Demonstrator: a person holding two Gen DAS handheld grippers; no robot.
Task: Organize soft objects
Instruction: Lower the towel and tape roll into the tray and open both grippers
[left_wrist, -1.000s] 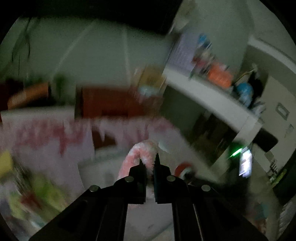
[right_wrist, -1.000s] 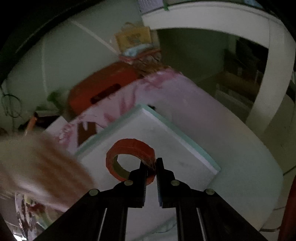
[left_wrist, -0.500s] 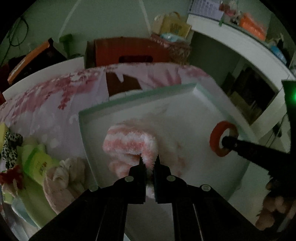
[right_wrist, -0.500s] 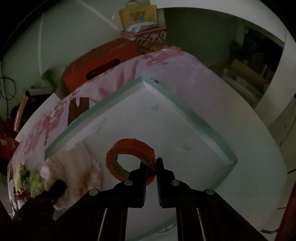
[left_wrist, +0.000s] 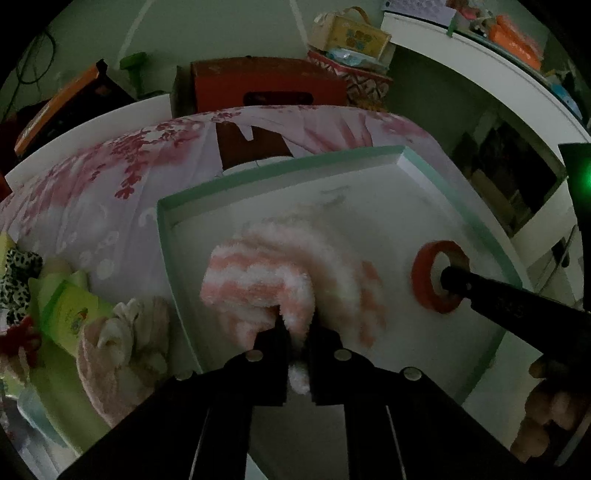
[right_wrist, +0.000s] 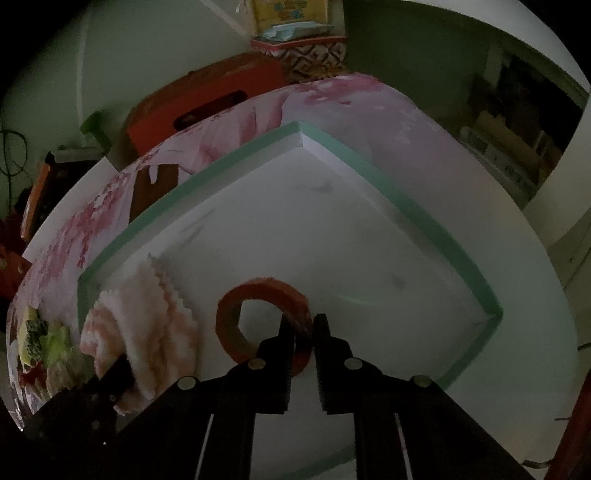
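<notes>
1. Grippers reach forward over one white tray (left_wrist: 402, 158) with a green rim — the left gripper (left_wrist: 295, 325) at bottom centre of its view, the right gripper (right_wrist: 303, 328) likewise.
2. Left jaws are nearly closed, pinching one fluffy pink-and-white sock (left_wrist: 258, 277) that rests in the tray's left part.
3. Right jaws are narrowly parted, clamping one red ring (right_wrist: 258, 295) — centre of the tray.
</notes>
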